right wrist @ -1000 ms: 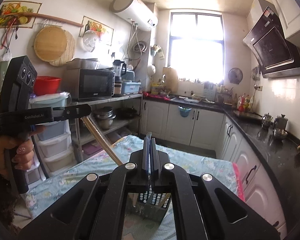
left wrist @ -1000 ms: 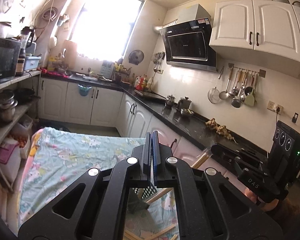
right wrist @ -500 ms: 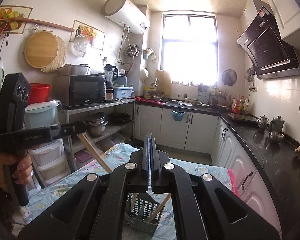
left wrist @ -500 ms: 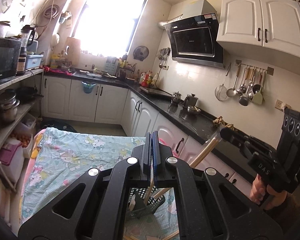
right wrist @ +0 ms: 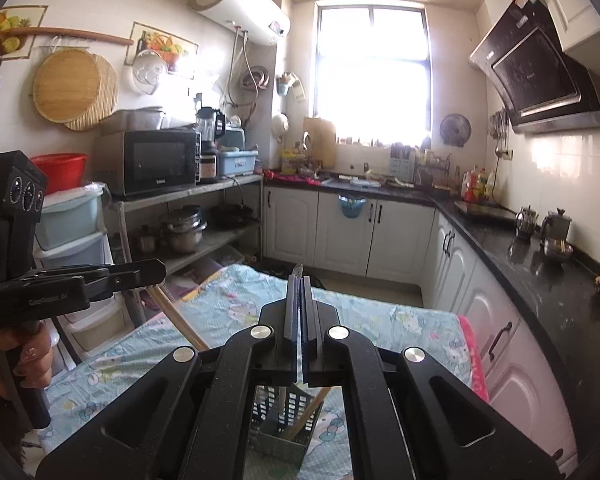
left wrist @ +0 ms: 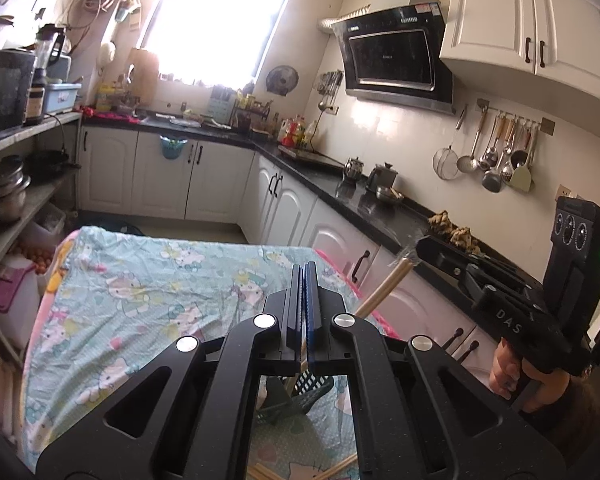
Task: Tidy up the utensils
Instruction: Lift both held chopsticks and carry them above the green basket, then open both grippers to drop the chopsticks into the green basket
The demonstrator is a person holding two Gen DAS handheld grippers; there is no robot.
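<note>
Sunlit window [right wrist: 370,76] above white cabinets [right wrist: 342,232], black countertop [left wrist: 364,204]

Two fisheye views from a kitchen, each looking forward and slightly down along a hand-held gripper, above a table with a patterned cloth [left wrist: 132,304]. The left wrist view faces the window [left wrist: 220,20], angled toward the counter to the window's right. The right wrist view faces the window [right wrist: 372,64] more squarely, taking in the shelves to its left. Both share the window, the cloth [right wrist: 236,304] and the basket [right wrist: 284,424] close below [left wrist: 304,396].
</note>
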